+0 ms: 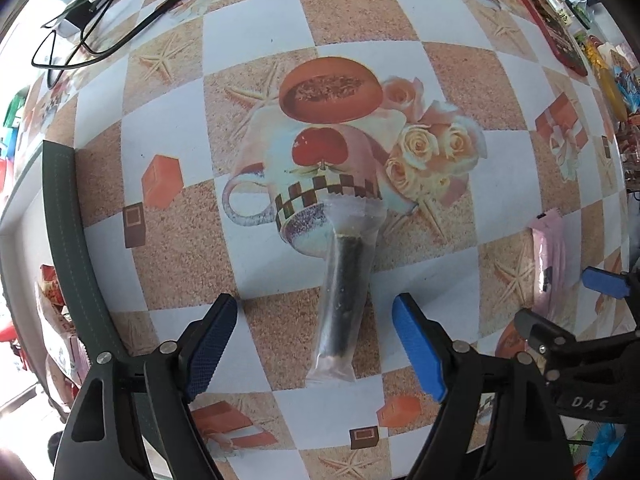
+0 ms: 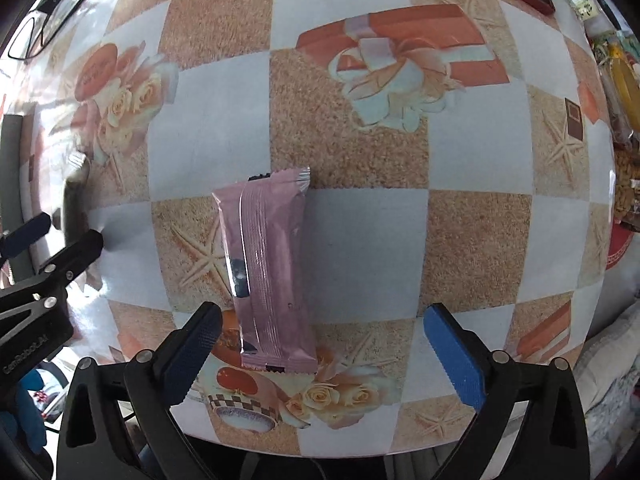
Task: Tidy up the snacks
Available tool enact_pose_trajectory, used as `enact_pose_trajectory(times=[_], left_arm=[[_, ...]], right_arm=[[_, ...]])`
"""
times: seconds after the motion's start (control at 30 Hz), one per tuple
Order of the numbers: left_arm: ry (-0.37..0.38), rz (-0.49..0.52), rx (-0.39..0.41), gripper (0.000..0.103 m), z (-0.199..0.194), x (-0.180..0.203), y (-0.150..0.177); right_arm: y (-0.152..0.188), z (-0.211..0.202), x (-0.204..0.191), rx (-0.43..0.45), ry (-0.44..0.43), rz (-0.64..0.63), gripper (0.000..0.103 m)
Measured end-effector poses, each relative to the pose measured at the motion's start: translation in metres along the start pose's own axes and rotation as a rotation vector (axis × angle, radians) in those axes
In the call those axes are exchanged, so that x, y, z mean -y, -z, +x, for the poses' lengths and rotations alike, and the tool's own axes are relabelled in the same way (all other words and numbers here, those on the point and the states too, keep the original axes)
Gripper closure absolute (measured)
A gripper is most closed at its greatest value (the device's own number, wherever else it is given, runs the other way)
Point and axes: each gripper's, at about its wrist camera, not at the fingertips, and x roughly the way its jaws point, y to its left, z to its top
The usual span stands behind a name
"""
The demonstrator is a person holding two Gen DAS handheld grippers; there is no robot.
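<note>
Counted on the surface point(image 2: 360, 240): one pink snack bar point(image 2: 272, 272), one clear-wrapped dark snack stick point(image 1: 344, 296), one red tray point(image 1: 560, 32). Two tools present.

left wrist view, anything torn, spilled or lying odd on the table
Nothing stands out. The clear-wrapped dark snack stick lies flat and sealed between the open left gripper pads; the pink snack bar lies intact on the tablecloth.

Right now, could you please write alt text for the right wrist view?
A shiny pink foil snack packet lies flat on the checkered patterned tablecloth, between the right gripper's open blue-padded jaws, untouched.
</note>
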Motion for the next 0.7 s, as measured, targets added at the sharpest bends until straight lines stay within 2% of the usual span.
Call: enact_pose_trajectory(times=[0.13,0.17,0.23,0.7], left_arm=[[-0.002,-0.01,-0.007,0.001,0.011,-0.004,-0.003],[0.0,-0.017,-0.011,0.0,0.014,-0.006,-0.003],[0.017,-0.029,-0.006,0.0,0.017,-0.008,-0.003],[0.018,-0.017,0.005,0.0,0.017,-0.006,-0.003]], right_arm=[[-0.003,0.002,-0.008,0.004,0.02,-0.014,0.001],[-0.004,0.002,-0.01,0.003,0.02,-0.013,0.001],[-0.006,0.003,-0.013,0.0,0.02,-0.013,0.001],[-0.014,0.006,-0.014,0.003,0.012,-0.014,0.0]])
